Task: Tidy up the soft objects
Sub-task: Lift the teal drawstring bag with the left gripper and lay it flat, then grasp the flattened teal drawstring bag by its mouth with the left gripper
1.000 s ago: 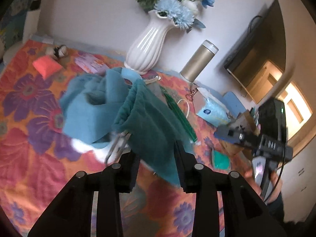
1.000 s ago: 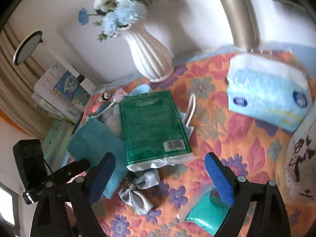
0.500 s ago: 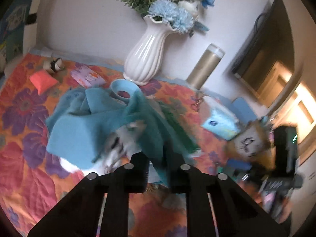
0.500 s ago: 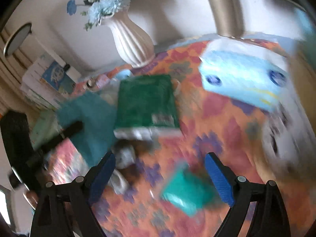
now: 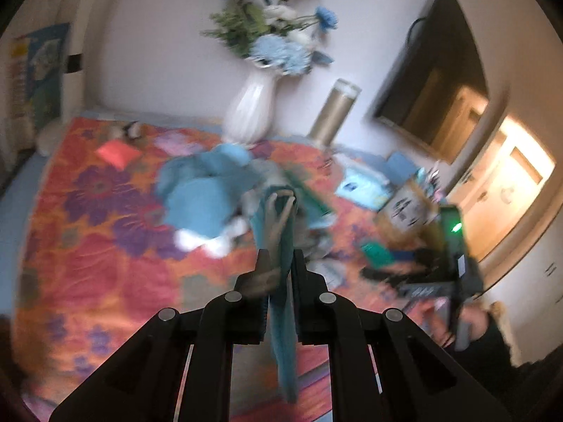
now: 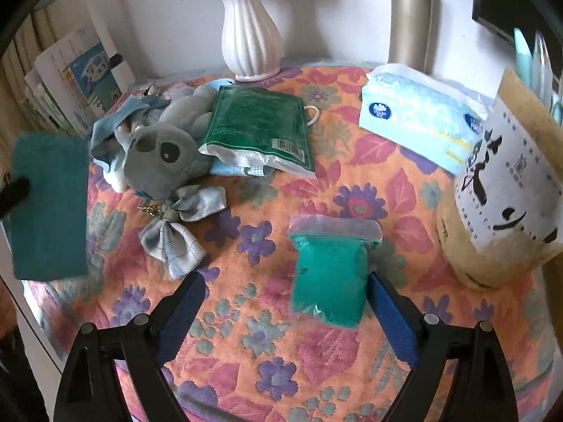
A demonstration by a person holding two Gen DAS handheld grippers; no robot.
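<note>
Left hand-held gripper [image 5: 278,270] pinches the teal cloth [image 5: 283,316], which hangs down limp; right hand-held gripper [image 6: 285,295] is wide open, holding nothing.

a home: flower vase [image 6: 251,42], wall tv [image 5: 434,81], floral tablecloth [image 6: 246,351].

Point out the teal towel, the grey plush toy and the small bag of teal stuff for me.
teal towel [image 6: 49,207], right wrist view, middle of the hanging cloth.
grey plush toy [image 6: 165,154], right wrist view, on its face.
bag of teal stuff [image 6: 330,274], right wrist view, middle of the teal filling.
</note>
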